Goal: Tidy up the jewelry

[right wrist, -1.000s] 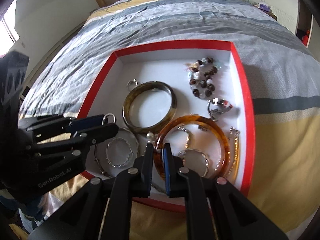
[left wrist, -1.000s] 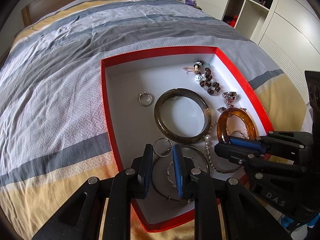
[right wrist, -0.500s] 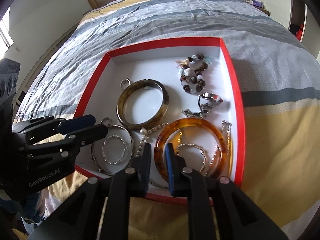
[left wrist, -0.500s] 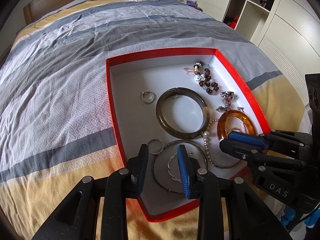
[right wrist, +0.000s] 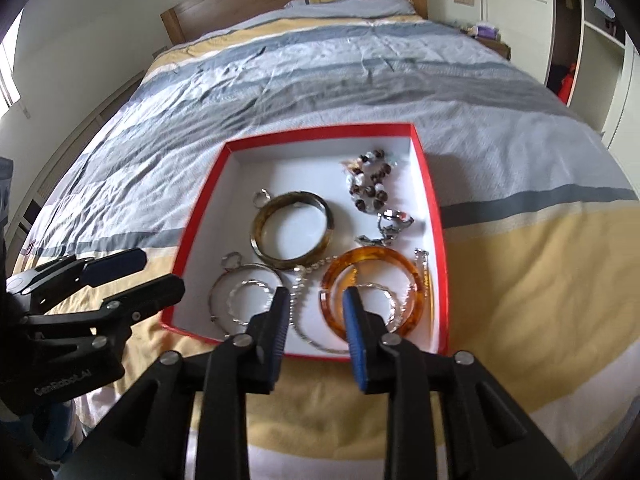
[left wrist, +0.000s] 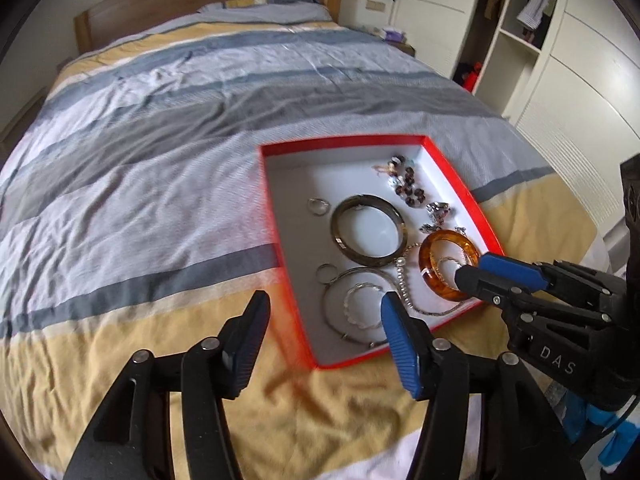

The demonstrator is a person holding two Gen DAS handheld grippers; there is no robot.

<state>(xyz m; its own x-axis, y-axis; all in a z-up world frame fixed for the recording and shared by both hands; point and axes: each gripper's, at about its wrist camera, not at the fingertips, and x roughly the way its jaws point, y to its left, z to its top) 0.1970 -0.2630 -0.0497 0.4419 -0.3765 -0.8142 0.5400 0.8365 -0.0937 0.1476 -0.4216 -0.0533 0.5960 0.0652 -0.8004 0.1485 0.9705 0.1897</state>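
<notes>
A striped bedspread (right wrist: 360,80) covers the bed; near its foot sits a red-edged tray (right wrist: 434,216) holding the jewelry; a dark bangle (right wrist: 292,236) lies mid-tray, an amber bangle (right wrist: 372,292) at its near right corner; the left gripper (left wrist: 324,308) hangs above the tray's near left edge, jaws just widened and empty; the right gripper (right wrist: 316,304), jaws parting, grips nothing.

black gripper (right wrist: 316,312), blue pads (right wrist: 354,320), silver screws
</notes>
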